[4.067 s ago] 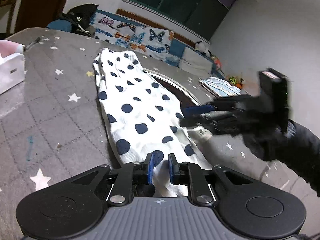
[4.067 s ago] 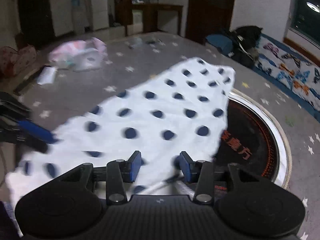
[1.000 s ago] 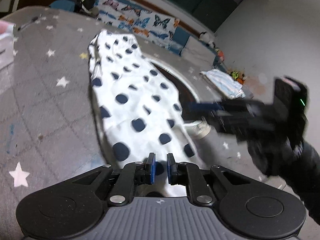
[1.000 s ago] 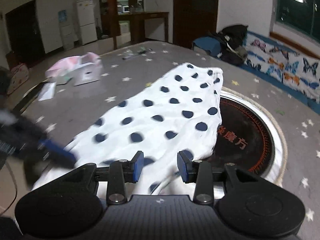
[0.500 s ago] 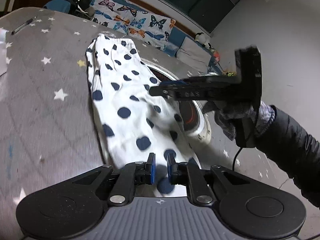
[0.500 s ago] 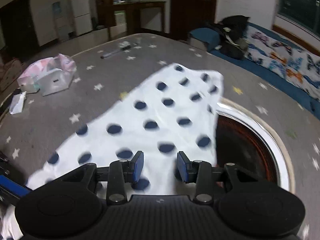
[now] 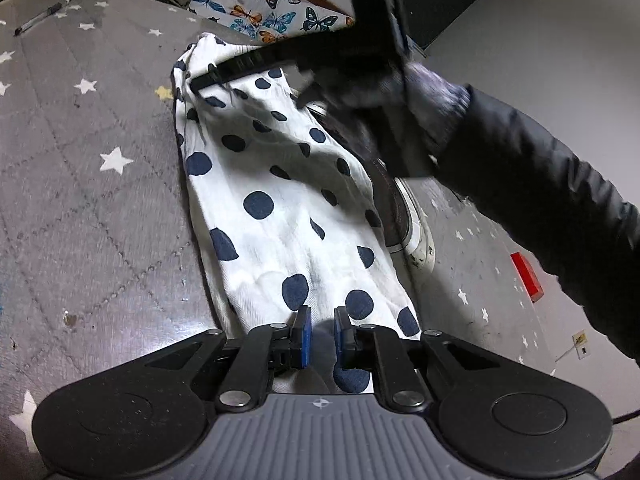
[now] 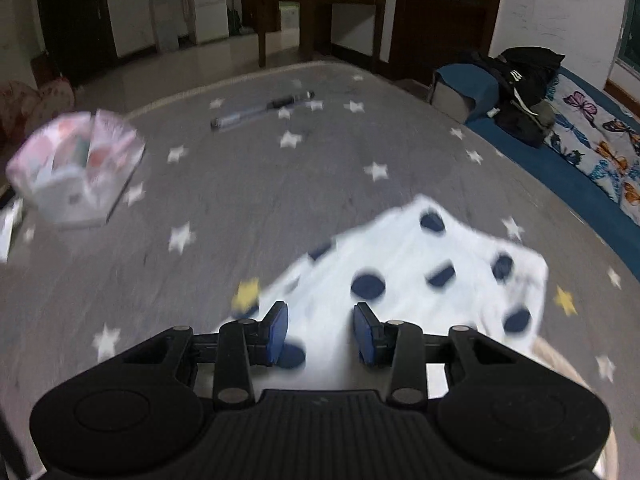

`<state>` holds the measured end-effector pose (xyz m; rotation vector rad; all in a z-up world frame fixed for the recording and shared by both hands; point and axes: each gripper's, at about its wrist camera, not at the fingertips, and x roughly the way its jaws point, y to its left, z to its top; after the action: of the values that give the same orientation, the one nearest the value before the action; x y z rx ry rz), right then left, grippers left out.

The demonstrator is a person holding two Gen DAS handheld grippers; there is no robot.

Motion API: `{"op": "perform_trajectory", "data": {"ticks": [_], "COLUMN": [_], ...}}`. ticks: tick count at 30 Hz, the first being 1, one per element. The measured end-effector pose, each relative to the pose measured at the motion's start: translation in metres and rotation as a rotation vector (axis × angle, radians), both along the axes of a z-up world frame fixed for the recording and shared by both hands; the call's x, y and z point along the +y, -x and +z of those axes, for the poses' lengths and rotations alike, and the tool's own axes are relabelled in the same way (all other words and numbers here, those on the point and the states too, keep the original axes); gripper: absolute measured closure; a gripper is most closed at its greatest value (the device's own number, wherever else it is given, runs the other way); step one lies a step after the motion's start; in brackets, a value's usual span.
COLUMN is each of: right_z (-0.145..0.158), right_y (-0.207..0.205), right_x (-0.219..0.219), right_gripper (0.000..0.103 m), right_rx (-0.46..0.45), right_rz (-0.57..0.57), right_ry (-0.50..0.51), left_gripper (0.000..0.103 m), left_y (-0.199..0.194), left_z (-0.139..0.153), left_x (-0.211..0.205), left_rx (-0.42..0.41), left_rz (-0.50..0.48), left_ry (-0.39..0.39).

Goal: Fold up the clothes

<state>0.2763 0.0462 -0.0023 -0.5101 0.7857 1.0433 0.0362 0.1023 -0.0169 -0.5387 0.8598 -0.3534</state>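
Pinching the near hem of the polka-dot garment [image 7: 288, 216] in my left gripper [image 7: 319, 332], its length runs away toward my right gripper [image 8: 320, 332], jaws apart over the far end.

Black hand-held grippers with blue pads, and a dark sleeve

The left gripper [image 7: 319, 334] and right gripper [image 8: 321, 334] share one build: black linkage arms with silver screws, blue finger pads, round black side housings, a ribbed grey-black body. The person's sleeve [image 7: 552, 184] is dark and shiny, ending at a grey knit glove [image 7: 430, 92].
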Motion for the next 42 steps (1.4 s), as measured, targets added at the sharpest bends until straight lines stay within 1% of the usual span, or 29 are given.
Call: {"op": "perform_trajectory", "data": {"ticks": [1,2,3,6,8,12,13,15,17,20,25,29,31,35,36,37,40,42], "right_z": [-0.001,-0.001,-0.003,-0.007,-0.002,0.017,0.02,0.027,0.026,0.014,-0.005,-0.014,-0.015,-0.016,-0.015,-0.014,-0.012,-0.012], "right_y": [-0.006,-0.011,-0.016,-0.028,-0.039,-0.05,-0.055,-0.064,-0.076,-0.094,-0.114,-0.122,-0.12,-0.116,-0.115,-0.115,-0.114,-0.114], "right_x": [0.005,0.009,0.014,0.023,0.019,-0.007,-0.015,-0.03,-0.042,-0.053,-0.059,-0.061,-0.06,-0.055,-0.053,-0.052,-0.048,-0.049], "right_gripper": [0.065,0.056,0.053,0.053,0.052,0.051,0.051,0.039,0.038,0.038,0.038,0.038,0.041,0.048,0.056,0.059,0.061,0.071], "right_rx": [0.012,0.025,0.031,0.031,0.071,0.065,0.049,0.016,-0.012,-0.01,0.056,0.075,0.057,0.013,0.018,0.024,0.035,0.04], "right_rz": [-0.001,-0.003,-0.005,-0.003,-0.017,-0.046,-0.067,-0.112,-0.163,-0.218,-0.261,-0.27,-0.269,-0.264,-0.26,-0.256,-0.256,-0.26], "right_ry": [-0.015,-0.03,-0.033,-0.048,-0.084,-0.16,-0.161,-0.161,-0.138,-0.096,-0.118,-0.162,-0.162,-0.133,-0.134,-0.134,-0.133,-0.138], "left_gripper": [0.09,0.09,0.09,0.09,0.09,0.09,0.09,0.09,0.09,0.09,0.088,0.082,0.079,0.079,0.079,0.079,0.079,0.079], "left_y": [0.0,-0.001,-0.001,-0.002,-0.002,-0.004,-0.005,-0.006,-0.006,-0.006,-0.009,-0.01,-0.011,-0.014,-0.014,-0.014,-0.012,-0.012], "left_z": [-0.001,-0.001,-0.001,-0.002,-0.003,-0.002,-0.002,-0.002,-0.002,-0.001,0.003,0.005,0.006,0.005,0.004,0.003,0.002,0.003], "left_x": [0.0,0.0,0.0,0.001,0.003,0.003,0.003,0.004,0.004,0.006,0.008,0.011,0.012,0.014,0.014,0.014,0.014,0.014], "left_rx": [0.003,0.006,0.007,0.01,0.014,0.012,0.011,0.01,0.011,0.011,0.006,0.001,0.0,0.001,0.002,0.003,0.009,0.009], "left_rz": [0.0,-0.001,-0.001,0.001,0.002,-0.007,-0.009,-0.011,-0.01,-0.003,0.003,0.016,0.022,0.029,0.032,0.035,0.046,0.049], "left_ry": [0.004,0.009,0.012,0.019,0.026,0.019,0.018,0.015,0.015,0.013,-0.001,-0.011,-0.016,-0.025,-0.025,-0.024,-0.023,-0.028]}}
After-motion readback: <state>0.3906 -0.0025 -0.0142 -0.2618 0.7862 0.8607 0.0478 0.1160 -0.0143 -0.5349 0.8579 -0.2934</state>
